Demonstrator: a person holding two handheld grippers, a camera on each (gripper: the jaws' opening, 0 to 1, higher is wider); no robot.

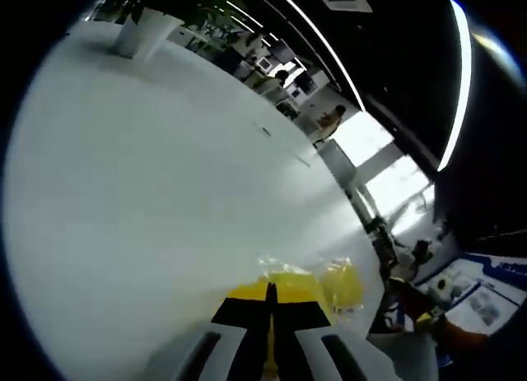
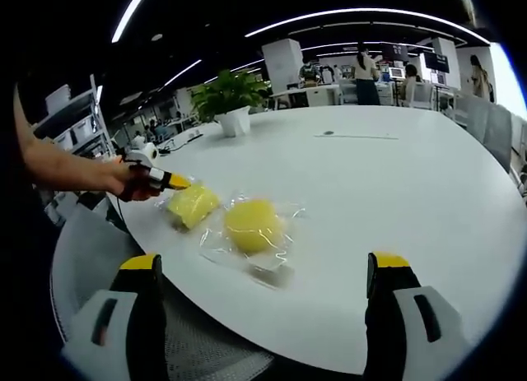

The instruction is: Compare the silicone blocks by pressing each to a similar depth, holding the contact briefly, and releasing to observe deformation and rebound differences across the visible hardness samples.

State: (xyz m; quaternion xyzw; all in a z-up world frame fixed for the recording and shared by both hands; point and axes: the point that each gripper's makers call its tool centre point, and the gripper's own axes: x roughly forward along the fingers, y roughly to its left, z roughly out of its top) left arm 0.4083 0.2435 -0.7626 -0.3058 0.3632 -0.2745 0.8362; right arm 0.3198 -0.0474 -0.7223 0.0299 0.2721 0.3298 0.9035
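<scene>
Yellow and soft-looking, a silicone block (image 1: 284,287) lay just ahead of our left gripper (image 1: 270,315) in the left gripper view, with its black, yellow-tipped jaws drawn together so only a thin slit showed between them, pressed against the block's near edge. We could not tell whether they pinched anything. A second block (image 1: 342,284), rounder and wrapped in crinkled clear plastic, sat just beside the first on the smooth white table (image 1: 165,192).

In the right gripper view, our right gripper (image 2: 268,274) stood wide open, its two black jaws with yellow caps far apart and holding nothing. Between and beyond them the round block (image 2: 253,225) lay in its glossy transparent bag on the white tabletop (image 2: 395,183). Just to its left the squarer, flatter block (image 2: 192,205) rested, with the left gripper's yellow tip (image 2: 177,182) touching it, held by a hand (image 2: 132,182). Further back stood a leafy green plant (image 2: 232,93) in a white pot.
</scene>
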